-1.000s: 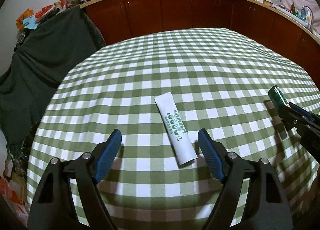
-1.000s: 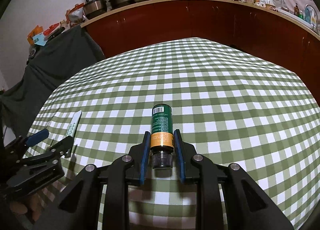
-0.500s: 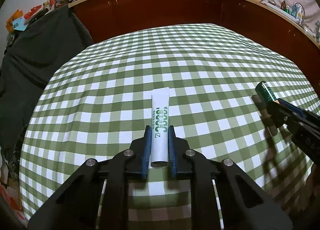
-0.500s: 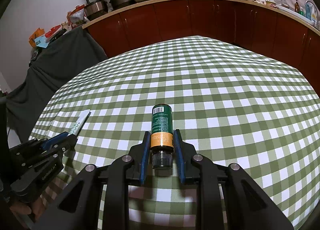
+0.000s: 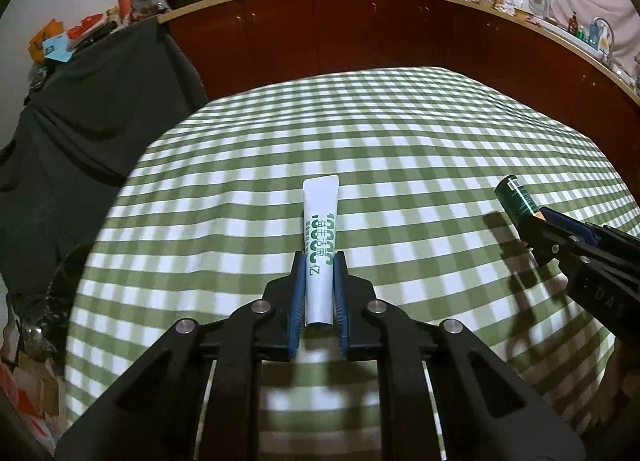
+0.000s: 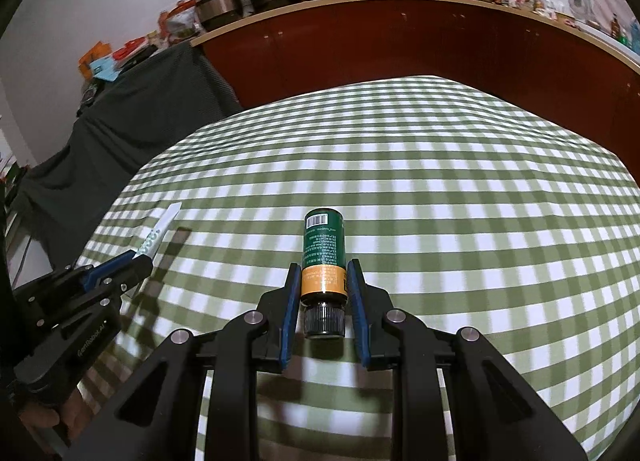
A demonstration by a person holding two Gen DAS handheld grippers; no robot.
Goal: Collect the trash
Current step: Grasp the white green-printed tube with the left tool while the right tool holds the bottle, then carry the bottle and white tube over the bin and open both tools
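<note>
My left gripper (image 5: 319, 261) is shut on a white tube with green print (image 5: 319, 237) and holds it above the green checked tablecloth (image 5: 400, 141). My right gripper (image 6: 323, 273) is shut on a small green and orange bottle with a black cap (image 6: 323, 257), also held above the cloth. The bottle (image 5: 516, 201) and the right gripper (image 5: 544, 225) show at the right of the left wrist view. The tube (image 6: 158, 233) and the left gripper (image 6: 132, 261) show at the left of the right wrist view.
A dark cloth-covered chair (image 5: 92, 121) stands at the table's left. A red-brown cabinet counter (image 5: 360, 21) with pots and bottles curves behind the table. Bags and clutter (image 5: 28, 361) lie on the floor at lower left.
My left gripper closed on the tube, which lay on the cloth between open fingers a second ago, and lifted it. Both grippers have risen and tilted up; the bottle stays gripped.
</note>
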